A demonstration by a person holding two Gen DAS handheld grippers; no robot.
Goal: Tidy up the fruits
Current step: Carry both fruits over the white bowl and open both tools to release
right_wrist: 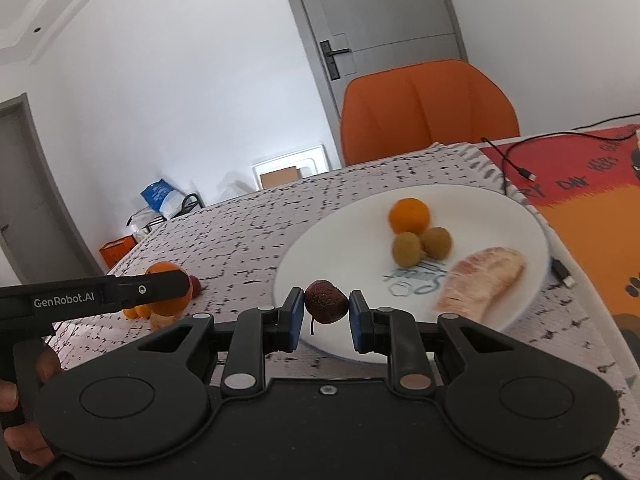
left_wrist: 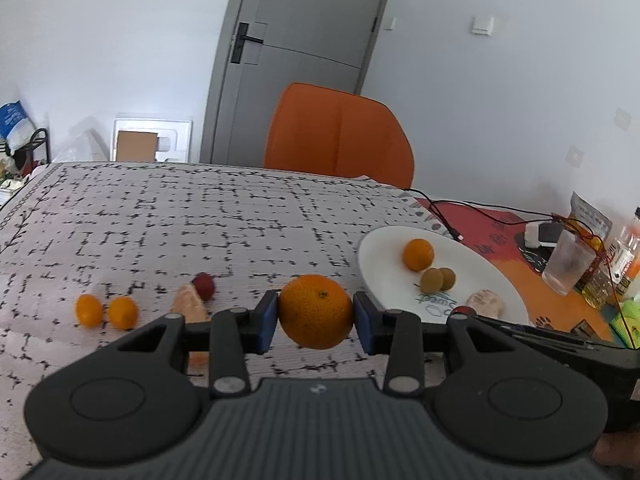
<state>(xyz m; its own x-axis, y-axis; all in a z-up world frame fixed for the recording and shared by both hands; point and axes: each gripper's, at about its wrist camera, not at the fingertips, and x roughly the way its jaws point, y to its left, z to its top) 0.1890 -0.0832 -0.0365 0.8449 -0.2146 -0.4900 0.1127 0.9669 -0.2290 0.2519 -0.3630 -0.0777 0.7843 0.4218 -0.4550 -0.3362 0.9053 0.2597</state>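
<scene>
My left gripper (left_wrist: 315,314) is shut on a large orange (left_wrist: 315,311), held above the patterned tablecloth just left of the white plate (left_wrist: 384,248). My right gripper (right_wrist: 323,312) is shut on a dark red fruit (right_wrist: 326,301) at the plate's (right_wrist: 320,240) near rim. On the plate lie a small orange (right_wrist: 409,216), two brown-green fruits (right_wrist: 407,249) and a pomelo segment (right_wrist: 480,280). On the cloth at left are two kumquats (left_wrist: 106,311), a pomelo segment (left_wrist: 190,304) and another dark red fruit (left_wrist: 204,286).
An orange chair (left_wrist: 340,136) stands behind the table. A black cable (left_wrist: 452,220) runs past the plate's far side. A glass (left_wrist: 568,262), bottles and a snack bag (left_wrist: 592,216) stand at the far right on an orange mat (left_wrist: 520,272).
</scene>
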